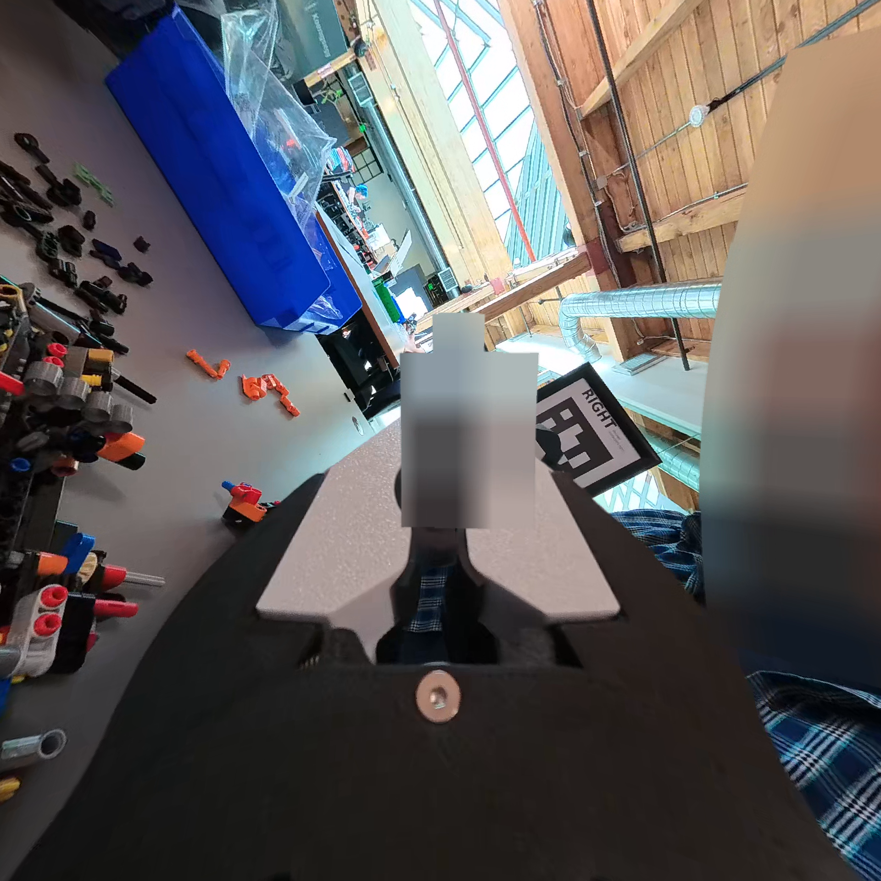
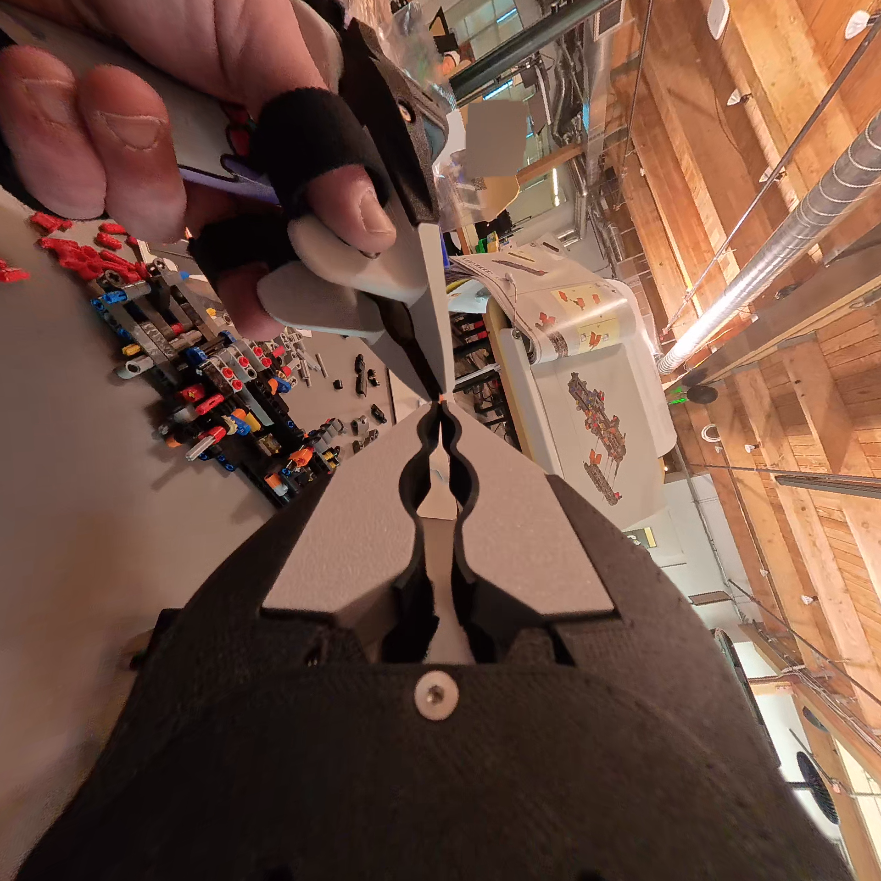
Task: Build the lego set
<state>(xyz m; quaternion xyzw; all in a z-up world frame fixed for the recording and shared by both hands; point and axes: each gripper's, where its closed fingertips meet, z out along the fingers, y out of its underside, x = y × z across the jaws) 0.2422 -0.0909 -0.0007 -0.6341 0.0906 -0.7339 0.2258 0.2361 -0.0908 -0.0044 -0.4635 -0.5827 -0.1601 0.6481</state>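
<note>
Here two grippers meet tip to tip above the grey table (image 2: 71, 548). The right gripper (image 2: 442, 411) has its two wavy black-edged fingers almost closed, and between the tips sits a very small orange piece (image 2: 442, 396); whether the jaws truly pinch it, I cannot tell for sure, but they look shut on it. The left gripper (image 2: 436, 381) comes from above in the right wrist view, held by one hand (image 2: 200, 119) with black fabric straps over two fingers, and its two flat grey fingers narrow to a point at the same orange piece. In the left wrist view the tips of this gripper (image 1: 441, 476) are hidden by a blurred patch, so its opening cannot be told there. The lego set is one long half-built model (image 2: 224, 381), black and grey beams with red, blue, yellow and orange pins, lying on the table. Near it lie one group of loose orange pieces (image 1: 267, 386), a small orange subassembly (image 1: 243, 503) and scattered black pieces (image 1: 62, 229). One blue plastic bin (image 1: 214, 190) holds a clear bag. One open instruction booklet (image 2: 586, 381) rests on a stand.
</note>
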